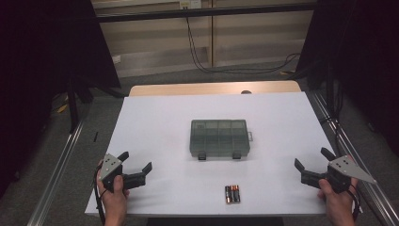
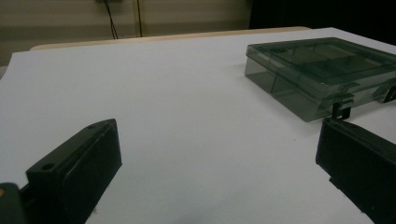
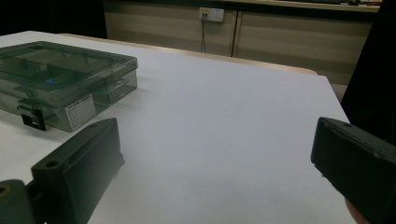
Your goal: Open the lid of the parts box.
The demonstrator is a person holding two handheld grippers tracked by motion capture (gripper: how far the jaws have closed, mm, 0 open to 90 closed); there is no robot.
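Both grippers idle, jaws wide and empty.
I hold the left gripper [image 1: 138,161] at 8 o'clock, the right gripper [image 1: 313,159] at 4; closed organiser box [image 1: 219,138] centre, batteries [image 1: 232,193] at 6.

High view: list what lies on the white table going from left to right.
left claw → clear compartment box, closed → batteries, near the front edge → right claw. Both claws are open and hold nothing.
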